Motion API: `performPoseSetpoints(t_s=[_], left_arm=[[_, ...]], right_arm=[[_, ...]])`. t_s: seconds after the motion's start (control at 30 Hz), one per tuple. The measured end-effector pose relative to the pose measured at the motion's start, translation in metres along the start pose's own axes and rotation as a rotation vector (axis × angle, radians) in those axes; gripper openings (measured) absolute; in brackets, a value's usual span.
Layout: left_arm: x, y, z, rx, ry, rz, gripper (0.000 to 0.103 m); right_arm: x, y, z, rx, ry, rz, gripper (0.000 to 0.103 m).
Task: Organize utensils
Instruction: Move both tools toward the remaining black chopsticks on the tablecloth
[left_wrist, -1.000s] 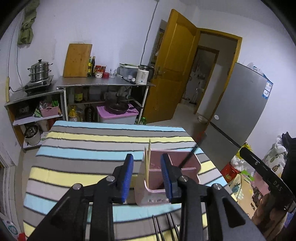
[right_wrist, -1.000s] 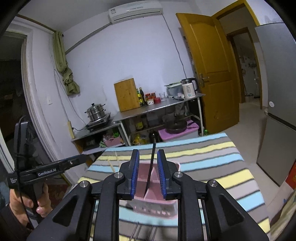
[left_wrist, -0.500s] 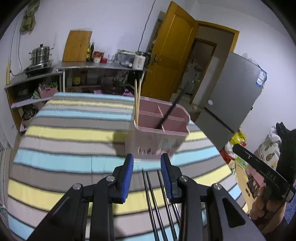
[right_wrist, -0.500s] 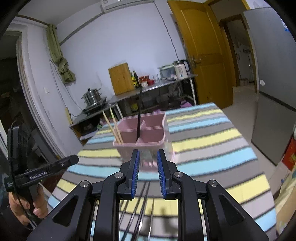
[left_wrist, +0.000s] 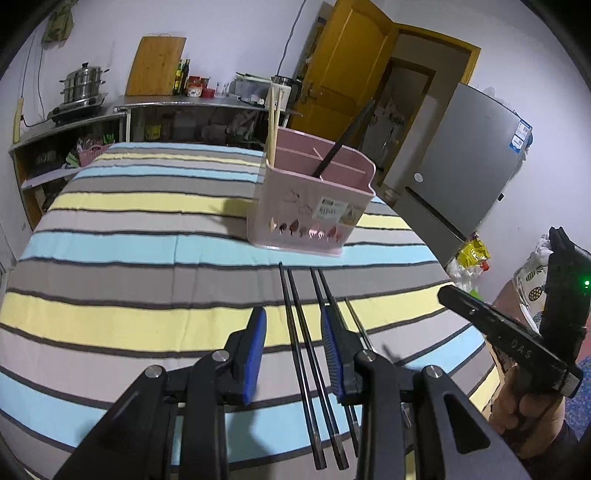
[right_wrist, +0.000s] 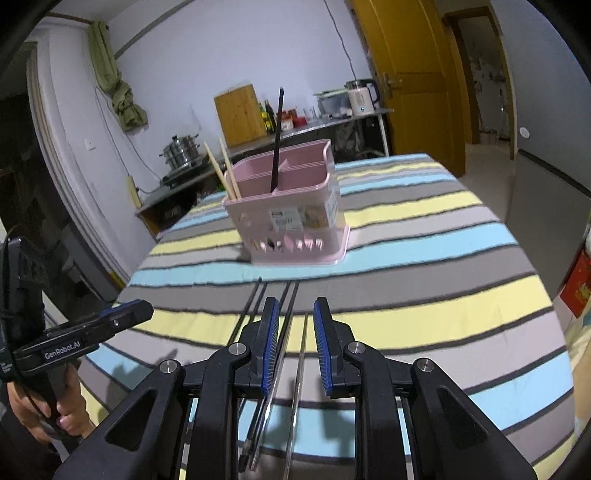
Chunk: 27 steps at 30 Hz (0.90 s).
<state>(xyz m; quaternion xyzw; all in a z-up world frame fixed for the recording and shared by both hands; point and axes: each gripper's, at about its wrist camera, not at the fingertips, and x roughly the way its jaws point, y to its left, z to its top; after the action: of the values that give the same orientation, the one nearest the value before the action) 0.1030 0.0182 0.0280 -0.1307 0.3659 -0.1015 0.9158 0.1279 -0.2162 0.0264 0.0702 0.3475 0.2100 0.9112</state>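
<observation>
pink caddy mid-table, chopsticks before it

White walls, an open yellow door, steel counter, grey fridge.

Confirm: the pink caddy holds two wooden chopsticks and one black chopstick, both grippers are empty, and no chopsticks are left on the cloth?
Not quite. Black chopsticks still lie on the cloth before the caddy, as the left wrist view shows. The rest holds: wooden chopsticks and one black chopstick inside, left gripper and right gripper empty.
</observation>
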Motion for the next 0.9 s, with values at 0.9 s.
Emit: performPoseSetpoints(t_s=[0.9], left_arm=[[0.065,0.004,-0.01,0.017,0.138,0.028,0.032]], right_arm=[[0.063,-0.001,-0.016,-0.002,0.158,-0.001,0.019]])
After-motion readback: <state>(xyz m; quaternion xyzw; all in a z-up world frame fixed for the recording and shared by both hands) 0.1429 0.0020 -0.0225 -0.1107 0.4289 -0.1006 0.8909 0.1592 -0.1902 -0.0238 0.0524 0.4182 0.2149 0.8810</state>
